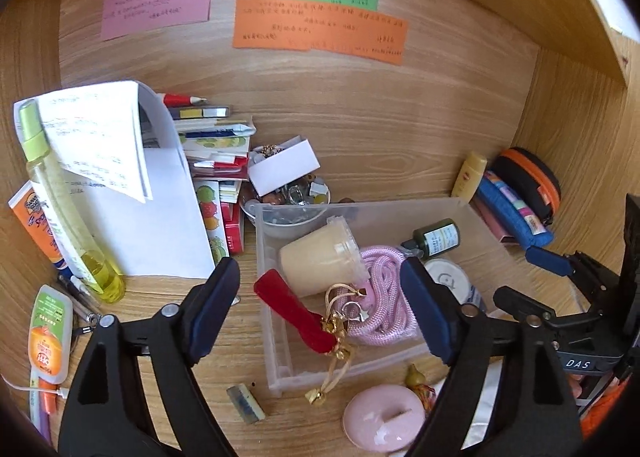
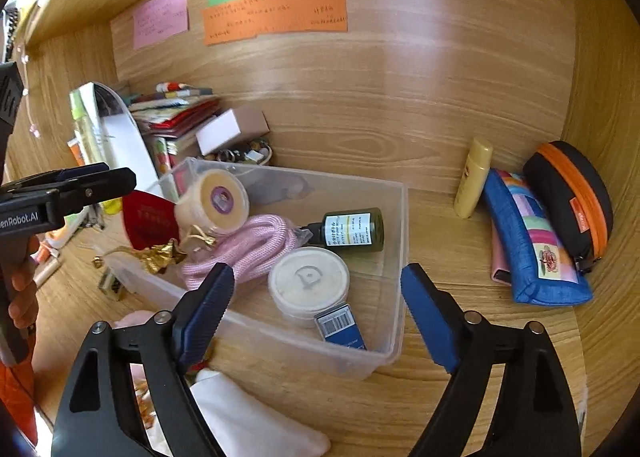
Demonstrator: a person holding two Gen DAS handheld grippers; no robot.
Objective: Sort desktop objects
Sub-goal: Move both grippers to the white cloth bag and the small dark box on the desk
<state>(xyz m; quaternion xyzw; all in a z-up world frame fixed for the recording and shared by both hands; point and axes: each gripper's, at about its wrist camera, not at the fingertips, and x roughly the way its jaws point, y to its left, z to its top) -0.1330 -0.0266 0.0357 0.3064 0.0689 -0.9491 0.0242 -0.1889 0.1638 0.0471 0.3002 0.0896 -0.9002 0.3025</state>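
The wooden tabletop (image 2: pixel 440 377) carries a clear plastic bin (image 2: pixel 394 257) near its middle. To the left a sheet of white paper (image 1: pixel 160 225) leans on a pile of cards and booklets (image 1: pixel 216 161); to the right a blue pencil case (image 2: pixel 532 249) and a black pouch with an orange zip (image 2: pixel 568 197) lie against the side wall. Inside the bin sit a coil of pink cord (image 2: pixel 256 245), a cream cup (image 1: pixel 316 257) on its side, a round white tin (image 2: pixel 308 281), a red charm with gold tassels (image 1: pixel 296 313) and a dark green bottle (image 2: pixel 352 229). The left gripper (image 1: pixel 320 309) and right gripper (image 2: pixel 316 309) hover over the bin, jaws spread wide and holding nothing
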